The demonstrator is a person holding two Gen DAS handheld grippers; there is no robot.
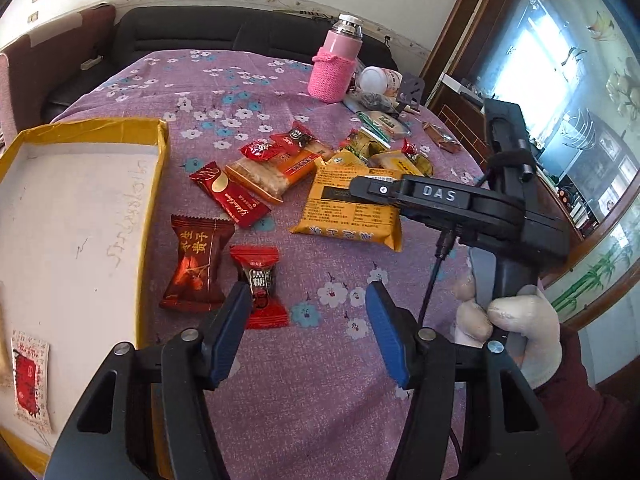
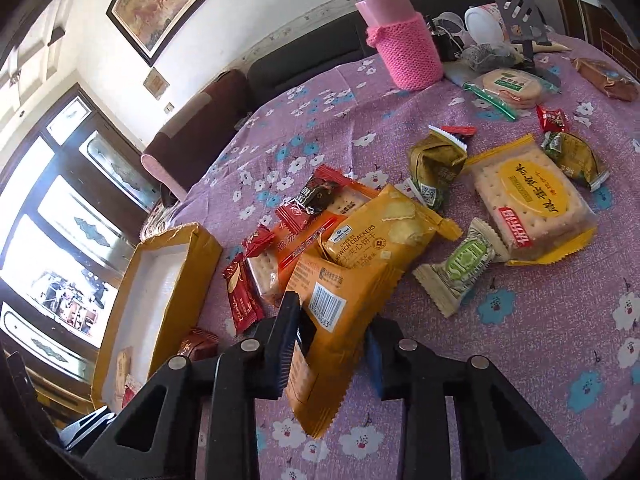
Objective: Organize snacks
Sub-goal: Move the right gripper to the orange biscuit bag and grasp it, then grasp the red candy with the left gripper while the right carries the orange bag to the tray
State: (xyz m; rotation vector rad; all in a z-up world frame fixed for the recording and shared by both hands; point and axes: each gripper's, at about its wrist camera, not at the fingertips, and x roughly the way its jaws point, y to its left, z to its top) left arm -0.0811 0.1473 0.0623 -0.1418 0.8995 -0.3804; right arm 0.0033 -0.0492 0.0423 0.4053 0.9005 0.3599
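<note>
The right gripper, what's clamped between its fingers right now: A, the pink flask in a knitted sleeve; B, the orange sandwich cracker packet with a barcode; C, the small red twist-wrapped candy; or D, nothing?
B: in the right wrist view the right gripper has both fingers pressed on the orange sandwich cracker packet with a barcode, which stands tilted up between them.

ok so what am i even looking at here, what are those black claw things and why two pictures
Each black claw is a hand-held gripper that a person squeezes, with a camera looking along its fingers, so there is one picture per hand. The left hand-held gripper stands open over a red candy, beside a cardboard box lid. The right hand-held gripper has closed on an orange cracker packet; the left view also shows the gloved hand working it. More wrapped snacks and a pink flask sit on the flowered purple cloth.
</note>
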